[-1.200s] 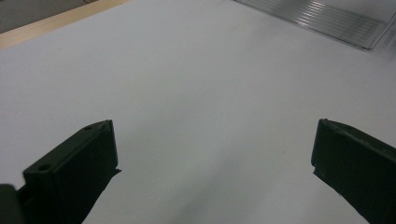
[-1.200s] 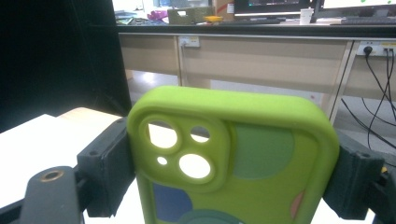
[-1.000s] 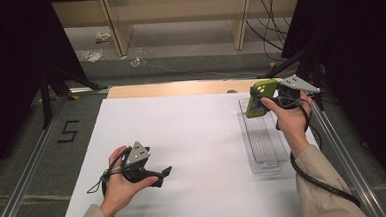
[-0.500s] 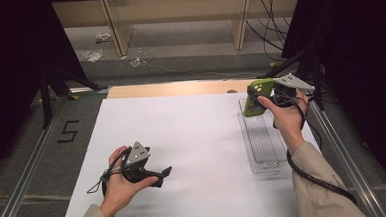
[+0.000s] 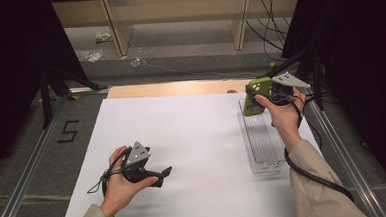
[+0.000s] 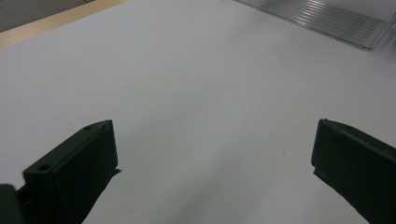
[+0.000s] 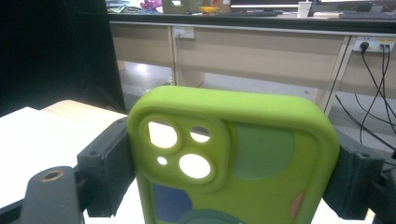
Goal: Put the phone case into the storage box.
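We see the tabletop (image 5: 192,133) first, covered by a white sheet with a strip of bare wood along its far edge. On its right side lies a clear plastic tray (image 5: 260,145), long and ribbed, set lengthwise away from us; a corner of it also appears in the left gripper view (image 6: 327,21). Above the tray's far end, lifted off the surface, we hold the right hand-held gripper (image 5: 261,96), its two black jaws pressed against the long sides of a lime-green phone case (image 5: 256,96). In the right gripper view the phone case (image 7: 243,154) stands upright between those jaws, its back toward the camera, with the camera cut-outs at the upper left and darker green, blue and pink patches on it. Near the front left of the sheet rests the left hand-held gripper (image 5: 165,173), well apart from the tray; its jaws stand wide with nothing between them, just above the white surface
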A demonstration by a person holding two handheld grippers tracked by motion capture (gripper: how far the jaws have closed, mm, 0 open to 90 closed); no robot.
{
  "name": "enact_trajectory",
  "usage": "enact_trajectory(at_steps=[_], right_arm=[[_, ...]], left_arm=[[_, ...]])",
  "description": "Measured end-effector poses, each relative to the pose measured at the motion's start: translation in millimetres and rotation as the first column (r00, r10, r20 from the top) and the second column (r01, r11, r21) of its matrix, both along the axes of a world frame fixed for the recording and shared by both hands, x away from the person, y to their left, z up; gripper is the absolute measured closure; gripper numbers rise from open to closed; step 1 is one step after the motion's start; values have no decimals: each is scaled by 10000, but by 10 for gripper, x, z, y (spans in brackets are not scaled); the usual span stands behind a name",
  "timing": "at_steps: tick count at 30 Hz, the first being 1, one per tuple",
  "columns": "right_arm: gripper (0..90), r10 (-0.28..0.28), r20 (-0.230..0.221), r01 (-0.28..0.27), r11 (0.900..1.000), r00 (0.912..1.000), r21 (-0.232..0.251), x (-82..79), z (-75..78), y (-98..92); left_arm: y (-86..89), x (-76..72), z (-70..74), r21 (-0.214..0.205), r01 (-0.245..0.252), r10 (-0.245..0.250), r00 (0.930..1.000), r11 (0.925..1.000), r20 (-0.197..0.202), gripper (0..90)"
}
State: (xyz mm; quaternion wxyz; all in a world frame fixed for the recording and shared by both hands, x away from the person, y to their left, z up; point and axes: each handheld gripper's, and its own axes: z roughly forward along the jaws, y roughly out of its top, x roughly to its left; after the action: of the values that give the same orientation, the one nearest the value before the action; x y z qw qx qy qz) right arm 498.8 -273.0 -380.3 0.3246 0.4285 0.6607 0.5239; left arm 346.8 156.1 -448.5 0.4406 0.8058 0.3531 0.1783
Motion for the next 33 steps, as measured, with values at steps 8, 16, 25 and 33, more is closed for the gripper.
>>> enact_trajectory(at_steps=[8,16,25,33], right_arm=[[179,-71,-88,71,10000,9999,-29,47,-21,1],[179,-115,-138,114,9999,9998,-69,83,-25,12],[179,-151,-204,148,9998,9997,-111,119,-45,23],[179,-200,-232,196,9997,9995,-156,153,-59,24]], left_arm=[[1,1,-1,-15,5,-5,10000,10000,-1,0],[1,1,-2,-7,10,-10,10000,10000,-3,0],[0,0,-1,-8,20,-20,10000,10000,-8,0],[1,1,0,-16,12,-12,10000,10000,-8,0]])
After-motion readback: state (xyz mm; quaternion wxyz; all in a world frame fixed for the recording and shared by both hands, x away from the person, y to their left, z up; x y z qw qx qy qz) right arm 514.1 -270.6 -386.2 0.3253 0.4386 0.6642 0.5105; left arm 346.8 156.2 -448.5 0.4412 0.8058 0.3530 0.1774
